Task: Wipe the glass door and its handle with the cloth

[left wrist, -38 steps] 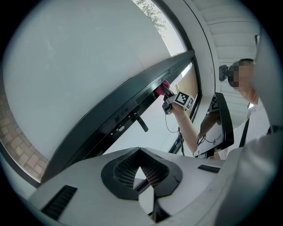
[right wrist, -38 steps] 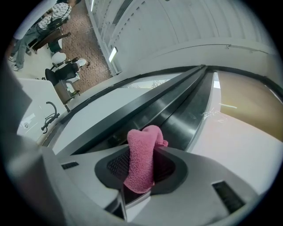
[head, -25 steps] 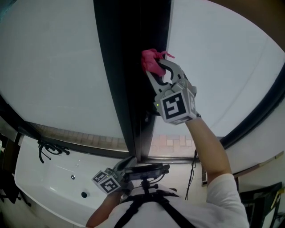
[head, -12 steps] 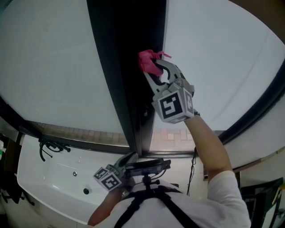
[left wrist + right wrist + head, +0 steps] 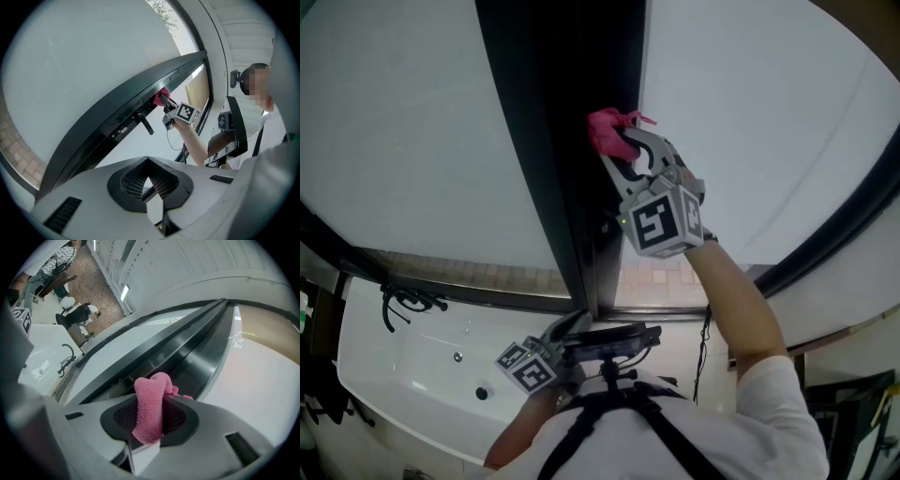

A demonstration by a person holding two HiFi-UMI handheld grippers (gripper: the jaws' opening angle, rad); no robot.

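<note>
Facing bright glazed wall. Hold left tongs [image 5: 147,180], closed and empty, low by the body. Press pink cloth [image 5: 605,131], clamped in right tongs [image 5: 623,155] against dark frame [image 5: 553,141], flat and firm; sweep across glass door [image 5: 750,122], then down to handle [image 5: 144,124].

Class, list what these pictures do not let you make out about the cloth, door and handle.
Where the cloth touches the door frame: head view, hidden behind the cloth and the right gripper.
The handle: left gripper view, too small for detail.
Dirt on the glass: every view, washed out white.
</note>
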